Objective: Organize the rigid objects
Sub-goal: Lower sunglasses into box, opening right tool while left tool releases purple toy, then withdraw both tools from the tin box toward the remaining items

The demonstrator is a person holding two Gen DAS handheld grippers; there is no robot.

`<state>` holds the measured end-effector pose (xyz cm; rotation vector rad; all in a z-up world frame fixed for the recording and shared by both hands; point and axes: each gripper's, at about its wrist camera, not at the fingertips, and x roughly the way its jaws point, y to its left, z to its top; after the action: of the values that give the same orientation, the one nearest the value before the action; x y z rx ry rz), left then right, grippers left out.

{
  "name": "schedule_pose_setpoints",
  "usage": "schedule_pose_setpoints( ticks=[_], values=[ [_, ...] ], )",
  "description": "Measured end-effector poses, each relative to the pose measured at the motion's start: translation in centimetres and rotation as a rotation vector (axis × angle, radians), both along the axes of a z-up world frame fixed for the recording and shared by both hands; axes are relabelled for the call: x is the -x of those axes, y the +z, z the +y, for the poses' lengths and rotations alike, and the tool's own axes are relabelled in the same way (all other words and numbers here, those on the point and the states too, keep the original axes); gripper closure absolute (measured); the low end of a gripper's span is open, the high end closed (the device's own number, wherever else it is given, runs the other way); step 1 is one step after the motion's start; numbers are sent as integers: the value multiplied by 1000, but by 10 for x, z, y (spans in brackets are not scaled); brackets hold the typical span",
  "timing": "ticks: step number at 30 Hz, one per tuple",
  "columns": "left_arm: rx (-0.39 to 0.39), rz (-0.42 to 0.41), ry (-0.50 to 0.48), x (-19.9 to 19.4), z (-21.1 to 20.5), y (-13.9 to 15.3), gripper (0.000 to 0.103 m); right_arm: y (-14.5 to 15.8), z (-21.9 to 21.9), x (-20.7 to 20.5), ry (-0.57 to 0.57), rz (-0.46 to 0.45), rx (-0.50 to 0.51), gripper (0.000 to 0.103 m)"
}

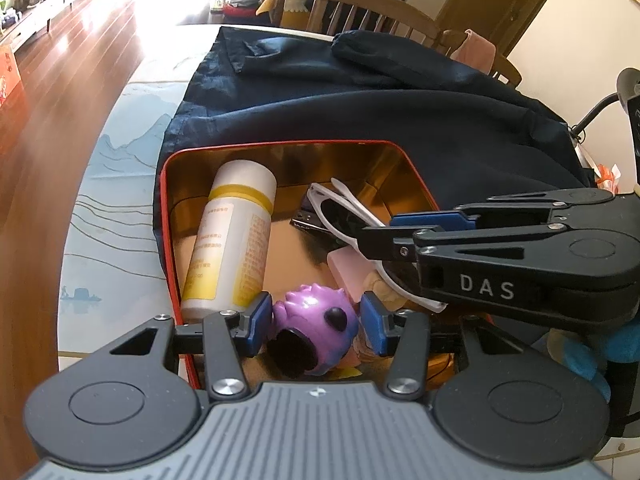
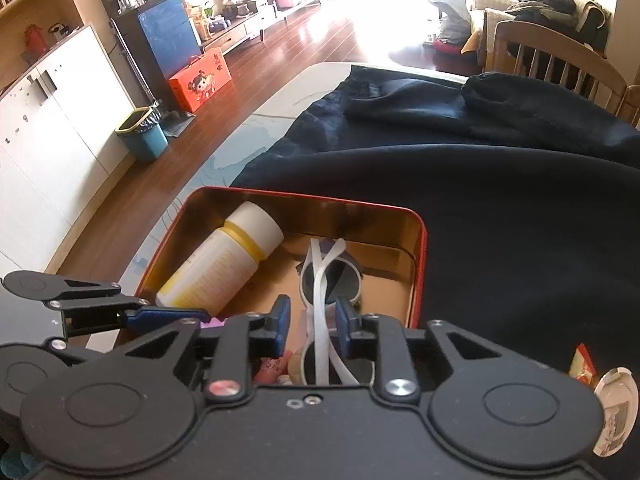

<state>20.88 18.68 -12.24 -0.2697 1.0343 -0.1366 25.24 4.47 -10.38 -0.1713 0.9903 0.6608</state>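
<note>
A red tin (image 1: 160,184) with a gold inside sits on a dark cloth; it also shows in the right wrist view (image 2: 420,240). In it lie a white and yellow bottle (image 1: 232,236) (image 2: 224,268), white sunglasses (image 1: 340,216) (image 2: 324,280) and a pink block (image 1: 348,268). My left gripper (image 1: 316,320) is open around a purple spiky toy (image 1: 316,320) at the tin's near end; its pads do not visibly press it. My right gripper (image 2: 312,320) is open over the tin, its fingers either side of the sunglasses' arms. It enters the left wrist view from the right (image 1: 400,236).
A dark blue cloth (image 1: 400,112) covers most of the table (image 1: 112,208). Wooden chairs (image 1: 372,12) stand at the far side. A blue soft toy (image 1: 592,356) lies right of the tin. The table's left edge drops to a wooden floor (image 2: 200,128).
</note>
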Motion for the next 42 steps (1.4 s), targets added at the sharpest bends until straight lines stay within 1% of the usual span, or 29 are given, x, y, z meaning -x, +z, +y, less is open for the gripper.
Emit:
schedule_pose_setpoints(
  ticks=[5, 11, 13, 17, 21, 22, 25, 26, 28, 29, 31, 33, 35, 37, 39, 41, 42],
  values=[
    [-3, -32, 9, 6, -2, 8, 50, 6, -8, 4, -9, -2, -21, 71],
    [-22, -68, 10, 14, -8, 16, 48, 17, -17, 14, -9, -17, -54, 66],
    [-27, -82, 12, 18, -10, 19, 46, 20, -20, 17, -7, -19, -63, 61],
    [-40, -103, 17, 25, -14, 24, 46, 26, -30, 24, -12, -28, -80, 55],
    [-55, -126, 14, 33, -18, 31, 45, 36, -45, 35, -14, -46, -114, 44],
    [-62, -131, 16, 34, -20, 33, 43, 39, -50, 37, -15, -52, -125, 41],
    [-69, -146, 16, 38, -27, 38, 41, 46, -67, 43, -30, -70, -153, 39],
    [-72, -149, 16, 39, -30, 39, 40, 47, -72, 44, -32, -73, -161, 38],
    [-79, -157, 18, 40, -38, 42, 40, 49, -85, 45, -39, -78, -173, 33],
    [-87, -164, 20, 40, -43, 44, 38, 49, -92, 45, -38, -81, -179, 31],
    [-99, -174, 32, 41, -53, 47, 36, 49, -102, 46, -36, -91, -176, 27],
    [-103, -175, 42, 42, -64, 49, 35, 49, -113, 45, -24, -97, -174, 24],
    [-116, -178, 50, 41, -75, 51, 29, 50, -122, 46, -9, -106, -175, 19],
    [-130, -185, 62, 40, -87, 53, 28, 50, -131, 47, 2, -121, -168, 15],
    [-127, -185, 72, 37, -98, 54, 27, 50, -141, 46, 8, -128, -166, 11],
    [-127, -188, 82, 35, -107, 54, 23, 49, -151, 45, 8, -138, -164, 8],
    [-129, -190, 91, 34, -113, 54, 22, 49, -157, 45, 7, -144, -164, 6]
  ],
)
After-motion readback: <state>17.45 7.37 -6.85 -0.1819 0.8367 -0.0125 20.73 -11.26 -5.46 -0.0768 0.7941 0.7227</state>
